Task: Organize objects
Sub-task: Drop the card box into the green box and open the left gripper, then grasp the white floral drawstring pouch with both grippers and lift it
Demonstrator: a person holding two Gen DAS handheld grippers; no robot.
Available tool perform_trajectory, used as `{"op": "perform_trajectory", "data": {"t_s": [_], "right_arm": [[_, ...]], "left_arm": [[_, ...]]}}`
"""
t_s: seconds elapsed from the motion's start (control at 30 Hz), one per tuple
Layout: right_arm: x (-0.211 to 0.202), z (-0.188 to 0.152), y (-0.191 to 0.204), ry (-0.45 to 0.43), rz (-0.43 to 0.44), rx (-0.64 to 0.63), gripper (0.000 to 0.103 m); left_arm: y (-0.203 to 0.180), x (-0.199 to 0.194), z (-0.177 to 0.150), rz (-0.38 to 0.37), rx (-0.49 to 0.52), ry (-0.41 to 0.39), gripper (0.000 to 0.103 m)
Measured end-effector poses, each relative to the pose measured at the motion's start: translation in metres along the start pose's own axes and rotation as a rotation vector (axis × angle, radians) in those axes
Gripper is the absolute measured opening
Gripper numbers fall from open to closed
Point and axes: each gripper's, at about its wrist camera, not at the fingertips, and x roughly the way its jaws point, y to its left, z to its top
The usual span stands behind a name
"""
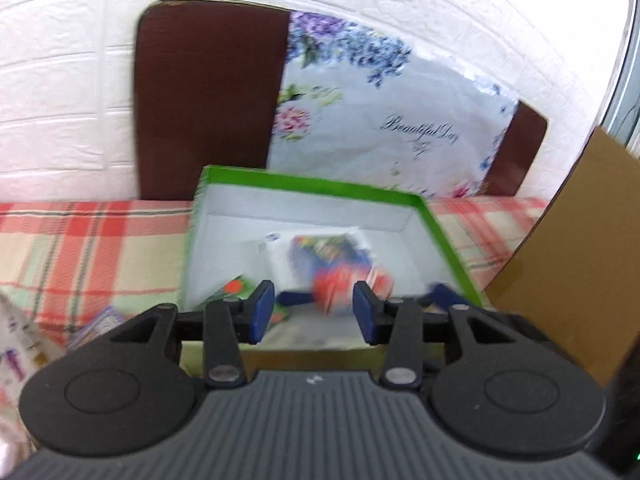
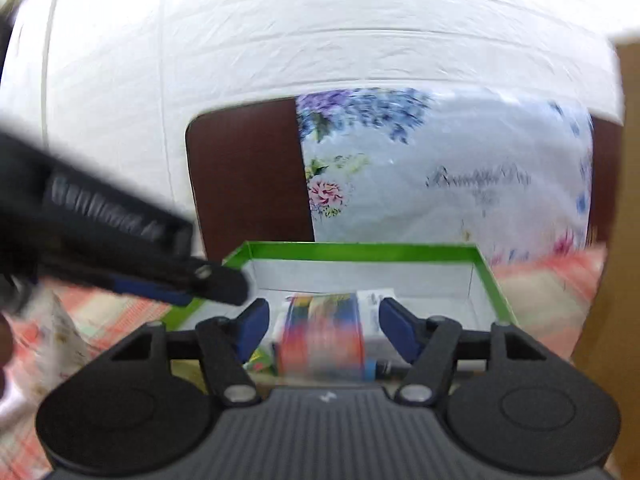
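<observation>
Hovering over the green-rimmed box (image 1: 440,220), your left gripper (image 1: 314,312) has its fingers apart with nothing between them. Your right gripper (image 2: 320,326) also has its fingers spread; the colourful packet (image 2: 320,340) shows in the gap between them, but blur hides whether either pad touches it. That packet lies inside the box on a white packet (image 1: 280,260), its print smeared beyond reading. A small green packet (image 1: 236,288) sits near the box's near left corner, partly covered by your left fingers. The box rests on the plaid cloth (image 1: 80,248). Behind it, a floral pillow (image 1: 380,120) leans on a dark brown board (image 1: 208,100). Brown cardboard (image 1: 560,260) is cut off at the right.
</observation>
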Motion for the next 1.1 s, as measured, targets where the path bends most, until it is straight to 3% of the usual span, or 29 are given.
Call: {"op": "perform_trajectory", "data": {"t_s": [0.17,0.5,0.77,0.93,1.1], "right_arm": [[-0.033,-0.028,0.002,0.018,0.000,0.055,0.064],[-0.070,-0.065,0.031,0.161,0.068,0.063,0.064],[-0.086,-0.081,0.079,0.207,0.148,-0.051,0.064],[-0.072,-0.080,0.113,0.248,0.234,-0.115,0.049],[-0.041,-0.060,0.151,0.227,0.292,-0.194,0.047]], "left_arm": [[0.010,-0.009,-0.028,0.072,0.028,0.046,0.046],[0.026,-0.041,-0.067,0.141,0.039,0.087,0.053],[0.079,-0.076,-0.104,0.209,-0.050,0.095,0.053],[0.126,-0.094,-0.117,0.270,-0.150,0.094,0.053],[0.165,-0.113,-0.126,0.285,-0.247,0.075,0.053]]}}
